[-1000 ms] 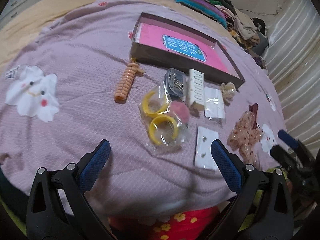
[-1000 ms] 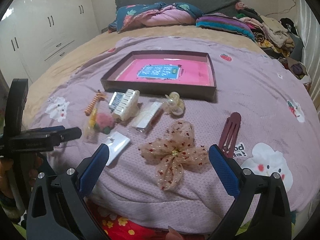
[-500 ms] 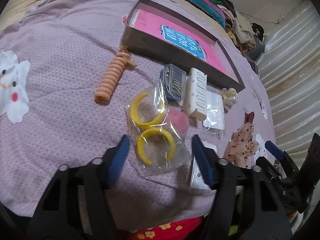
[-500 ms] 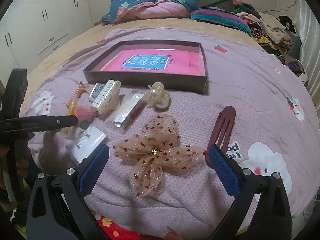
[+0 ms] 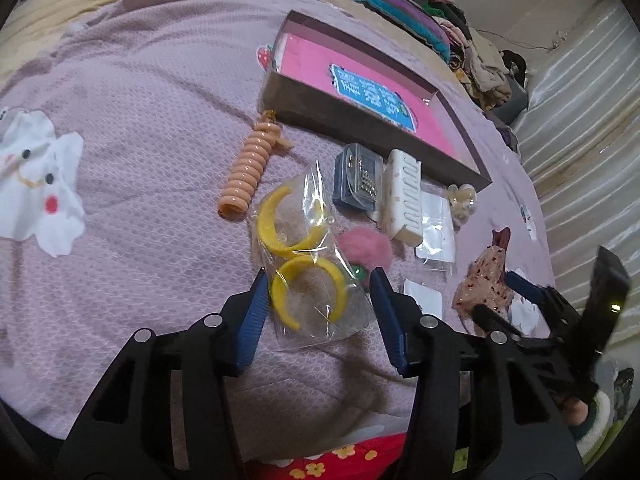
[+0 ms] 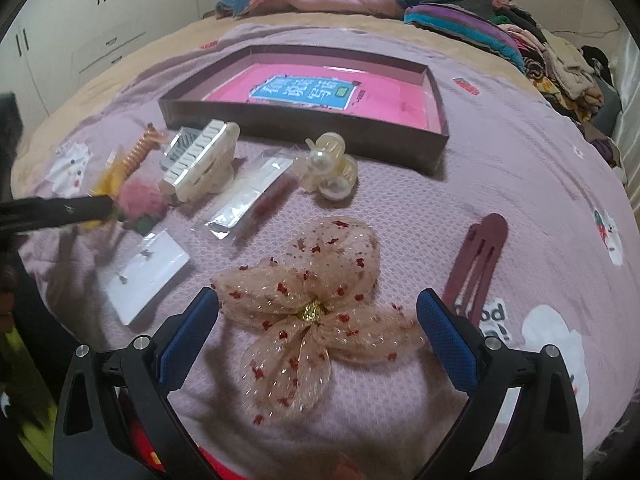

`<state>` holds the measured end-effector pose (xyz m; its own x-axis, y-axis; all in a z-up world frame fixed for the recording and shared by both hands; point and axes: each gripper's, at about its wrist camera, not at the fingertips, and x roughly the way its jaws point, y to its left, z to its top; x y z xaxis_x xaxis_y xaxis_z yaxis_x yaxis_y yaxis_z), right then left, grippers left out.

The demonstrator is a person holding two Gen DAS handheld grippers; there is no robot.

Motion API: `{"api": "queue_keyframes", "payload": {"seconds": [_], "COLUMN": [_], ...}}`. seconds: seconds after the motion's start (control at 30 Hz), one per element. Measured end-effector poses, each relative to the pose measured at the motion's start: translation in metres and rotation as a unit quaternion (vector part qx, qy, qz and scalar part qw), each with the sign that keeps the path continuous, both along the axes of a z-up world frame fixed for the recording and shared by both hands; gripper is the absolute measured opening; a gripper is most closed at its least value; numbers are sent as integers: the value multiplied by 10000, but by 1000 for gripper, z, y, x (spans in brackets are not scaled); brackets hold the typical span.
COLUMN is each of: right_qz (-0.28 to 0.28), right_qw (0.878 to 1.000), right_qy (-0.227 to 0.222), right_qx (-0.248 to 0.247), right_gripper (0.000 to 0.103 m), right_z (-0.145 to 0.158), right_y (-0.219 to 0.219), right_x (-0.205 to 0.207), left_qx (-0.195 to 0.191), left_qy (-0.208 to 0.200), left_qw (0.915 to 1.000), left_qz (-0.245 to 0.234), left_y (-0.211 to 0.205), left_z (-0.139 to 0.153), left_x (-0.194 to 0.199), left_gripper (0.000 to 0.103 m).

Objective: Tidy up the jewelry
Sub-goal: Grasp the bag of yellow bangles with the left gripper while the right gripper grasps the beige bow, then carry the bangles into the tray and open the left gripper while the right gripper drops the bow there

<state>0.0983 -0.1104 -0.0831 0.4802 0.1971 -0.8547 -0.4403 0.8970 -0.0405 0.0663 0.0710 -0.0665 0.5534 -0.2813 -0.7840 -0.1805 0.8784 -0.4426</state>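
Observation:
A clear bag with two yellow hoops (image 5: 308, 264) lies on the purple bedspread. My left gripper (image 5: 318, 312) is open, its blue fingers on either side of the bag's near end. A beige tulle bow (image 6: 316, 300) lies in front of my right gripper (image 6: 318, 336), which is open with a finger on each side of the bow's near part. The brown tray with a pink bottom (image 5: 360, 120) (image 6: 432, 152) stands behind the items. The left gripper's finger shows at the left of the right wrist view (image 6: 60, 212).
Near the tray lie an orange spiral tie (image 5: 250, 172), a dark pin box (image 5: 356, 178), a cream comb clip (image 5: 404, 196), a pink pompom (image 5: 366, 248), pearl clips (image 6: 330, 168), earring cards (image 6: 148, 272) and a maroon hair clip (image 6: 476, 260). Piled clothes (image 6: 560, 64) lie at the back right.
My left gripper has moved forward to the hoop bag and its fingers have narrowed around it. My right gripper has come closer to the bow.

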Motion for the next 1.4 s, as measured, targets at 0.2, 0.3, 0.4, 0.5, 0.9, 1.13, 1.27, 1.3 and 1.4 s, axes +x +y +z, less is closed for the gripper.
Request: {"api": "queue_keyframes", "payload": {"seconds": [0.2,0.3,0.4,0.5,0.9,1.13,1.27,1.3,1.4], "right_qz": [285,204,92,-44,-298,-290,-294,-293,-310], "right_qw": [9996,9994,9992,9982,9934,9908,9888,9882,9874], "right_qy": [-25,-167,-208,-227,-544,-725,-850,-871,-931], "right_qx": [70,212,341,557,969,1105,1193,1221,1241], "right_gripper": [40,33,32,31,31,31,31,31,31], "right_z": [-2,9,18,31,72,91,104,107,114], "right_y": [4,-2,-10,-21,-42,-41,-38,-37,-33], "right_x": [5,5,6,10,29,40,51,56,68], "left_qx": [177,216,261,316,492,634,629,635,708], "left_qy": [-121,-146,-189,-254,-611,-763,-870,-900,-949], "left_qw": [9998,9996,9995,9992,9967,9948,9939,9936,9927], "left_qz": [41,70,59,-10,-201,-224,-233,-238,-237], "left_y": [5,6,7,4,-6,-6,-6,-6,-8], "left_z": [14,17,23,30,57,70,79,81,83], "left_x": [-1,1,4,11,51,78,94,98,112], "left_gripper": [42,42,42,42,42,42,42,42,42]}}
